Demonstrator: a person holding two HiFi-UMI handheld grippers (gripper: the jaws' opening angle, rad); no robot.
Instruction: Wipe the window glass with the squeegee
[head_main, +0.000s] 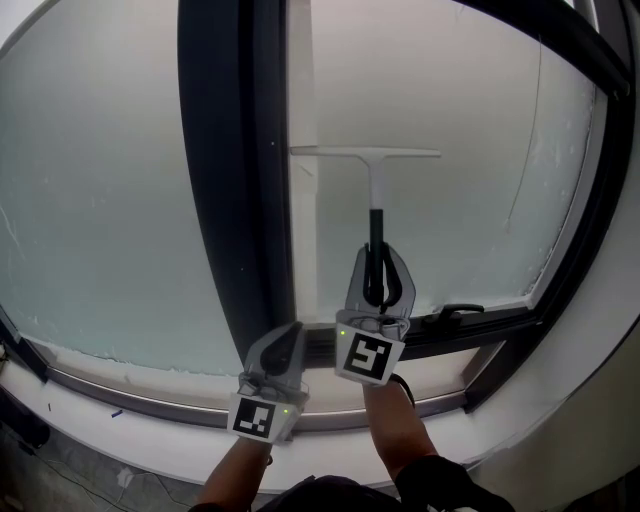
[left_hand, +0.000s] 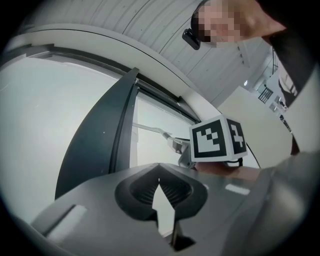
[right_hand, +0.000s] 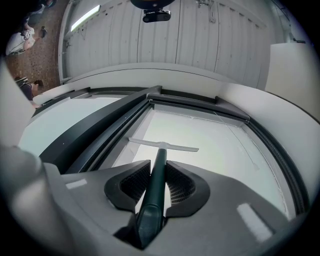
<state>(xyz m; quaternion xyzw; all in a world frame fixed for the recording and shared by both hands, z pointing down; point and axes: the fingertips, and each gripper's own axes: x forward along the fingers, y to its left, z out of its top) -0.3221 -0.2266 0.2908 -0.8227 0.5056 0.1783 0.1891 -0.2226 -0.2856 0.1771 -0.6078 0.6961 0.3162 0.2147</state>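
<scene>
Clearly the right gripper (head_main: 378, 278) (right_hand: 159, 174) has the squeegee (head_main: 376, 190) (right_hand: 156, 185). Its jaws are closed onto the dark handle, which runs up between them and out past their tips. The pale blade (head_main: 365, 152) (right_hand: 162, 145) lies level across the window glass (head_main: 470, 200) of the right-hand pane, about halfway up, with its left end close beside the dark mullion (head_main: 235, 200).

Lower and to the left, the left gripper (head_main: 283, 345) (left_hand: 159, 181) hangs in front of the foot of the mullion, above the white sill (head_main: 120, 415). Its jaws meet at the tips and hold nothing; only pale light shows through the small gap below them. It is just beside the right gripper, apart from the squeegee.

A dark window handle (head_main: 455, 312) lies along the lower frame, just right of the right gripper.
</scene>
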